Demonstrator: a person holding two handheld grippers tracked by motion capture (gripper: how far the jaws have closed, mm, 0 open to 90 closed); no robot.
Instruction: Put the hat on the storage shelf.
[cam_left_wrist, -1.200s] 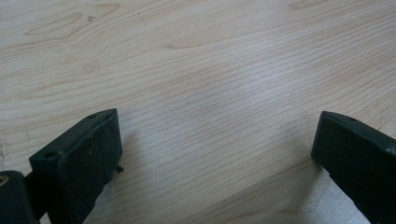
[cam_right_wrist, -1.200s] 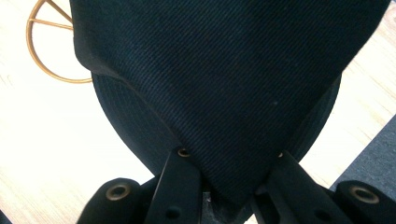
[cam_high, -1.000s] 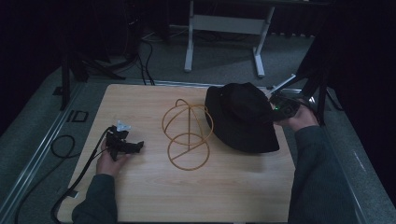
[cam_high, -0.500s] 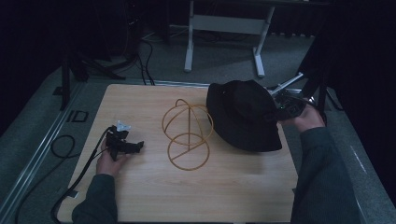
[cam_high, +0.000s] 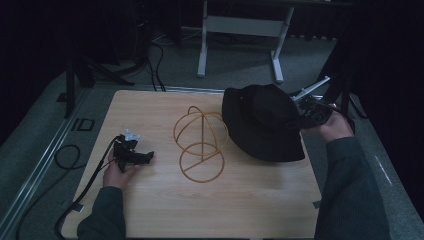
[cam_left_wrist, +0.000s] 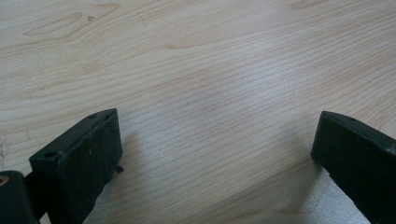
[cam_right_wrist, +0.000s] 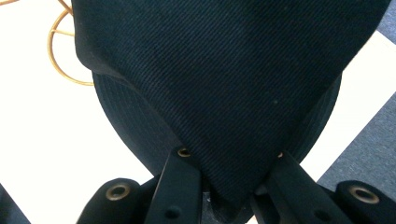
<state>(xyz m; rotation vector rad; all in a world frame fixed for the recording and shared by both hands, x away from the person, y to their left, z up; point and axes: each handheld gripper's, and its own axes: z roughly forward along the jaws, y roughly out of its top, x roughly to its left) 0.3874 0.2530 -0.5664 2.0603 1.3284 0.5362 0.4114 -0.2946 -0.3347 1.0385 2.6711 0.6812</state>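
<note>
The pale wooden table (cam_high: 250, 210) lies bare along its near edge and across its far left corner, giving open passage there. In the middle stands the gold wire dome-shaped stand (cam_high: 201, 142), blocking the straight way across. Just beside it to the right, the black fabric brimmed hat (cam_high: 262, 122) covers the table's right part up to the edge. A black cable (cam_high: 85, 187) trails over the table's left edge.

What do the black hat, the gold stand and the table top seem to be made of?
Hat: woven cloth, matte; diagonal twill ribs show.
Stand: thin wire, likely metal, with a gold finish; open hoops.
Table: pale wood or wood-look laminate, smooth; grain lines.
</note>
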